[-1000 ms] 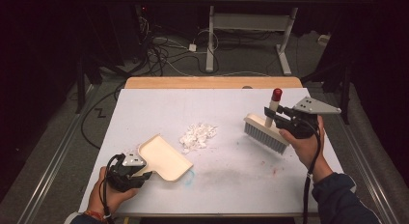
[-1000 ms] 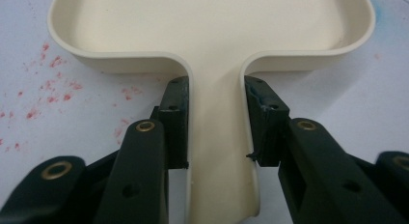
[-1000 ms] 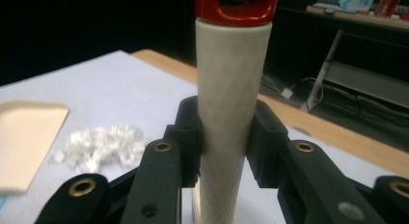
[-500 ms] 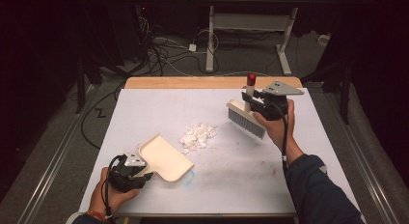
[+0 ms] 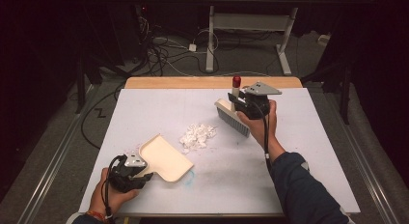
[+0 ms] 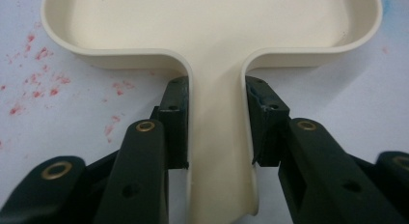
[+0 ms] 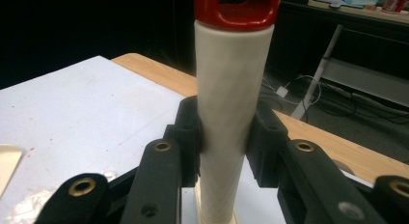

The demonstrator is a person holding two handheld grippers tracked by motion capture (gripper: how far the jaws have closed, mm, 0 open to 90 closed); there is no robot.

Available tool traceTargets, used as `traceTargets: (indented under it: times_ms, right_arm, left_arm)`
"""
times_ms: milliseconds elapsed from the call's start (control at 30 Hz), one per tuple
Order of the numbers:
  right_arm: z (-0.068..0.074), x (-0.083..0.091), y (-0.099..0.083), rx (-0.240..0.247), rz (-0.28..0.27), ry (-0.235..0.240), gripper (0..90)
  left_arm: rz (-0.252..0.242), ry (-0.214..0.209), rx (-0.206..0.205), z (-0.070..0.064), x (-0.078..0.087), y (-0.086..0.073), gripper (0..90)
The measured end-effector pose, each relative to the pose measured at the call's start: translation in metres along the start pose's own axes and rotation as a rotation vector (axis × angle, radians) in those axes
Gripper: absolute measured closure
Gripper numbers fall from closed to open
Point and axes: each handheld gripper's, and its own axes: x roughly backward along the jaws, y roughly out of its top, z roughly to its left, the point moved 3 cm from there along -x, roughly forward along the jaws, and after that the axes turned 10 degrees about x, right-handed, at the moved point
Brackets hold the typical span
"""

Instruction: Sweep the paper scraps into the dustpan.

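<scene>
The table [image 5: 159,108] is evenly lit from above, while the room around it falls into near black. Shadows on the tabletop are faint and short. The high view is soft and grainy, with fine detail lost. In the left gripper view the dustpan [image 6: 212,26] is sharp and bright, without glare. In the right gripper view the brush handle [image 7: 231,113] is clear, and the background behind it blurs.

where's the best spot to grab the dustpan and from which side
By its narrow flat handle, coming from the person's side. The dustpan lies flat with its open mouth toward the scraps, and only the handle is slim enough to fit between jaws. The left gripper clamps it there.
</scene>
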Motion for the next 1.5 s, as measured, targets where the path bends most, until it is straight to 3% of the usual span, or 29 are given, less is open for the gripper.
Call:
traceTargets:
  times_ms: [467,733,900,1233,1500]
  right_arm:
    - [0.037,0.003,0.007,0.063,-0.006,0.08,70.4]
    - [0.025,0.003,0.011,0.047,-0.014,0.047,70.6]
    - [0.018,-0.005,0.015,0.052,-0.024,-0.004,70.5]
    - [0.029,-0.026,0.014,0.107,-0.014,-0.041,70.6]
    - [0.056,-0.03,0.017,0.139,-0.033,0.044,70.4]
  left_arm:
    - [0.006,-0.002,-0.004,-0.002,-0.001,0.001,63.5]
    - [0.02,-0.017,-0.003,-0.002,-0.001,0.005,63.6]
    - [0.03,-0.023,-0.009,-0.002,-0.002,0.009,63.6]
    - [0.049,-0.024,-0.014,-0.002,0.001,0.01,63.6]
    - [0.079,-0.026,-0.018,-0.001,0.004,0.015,63.6]
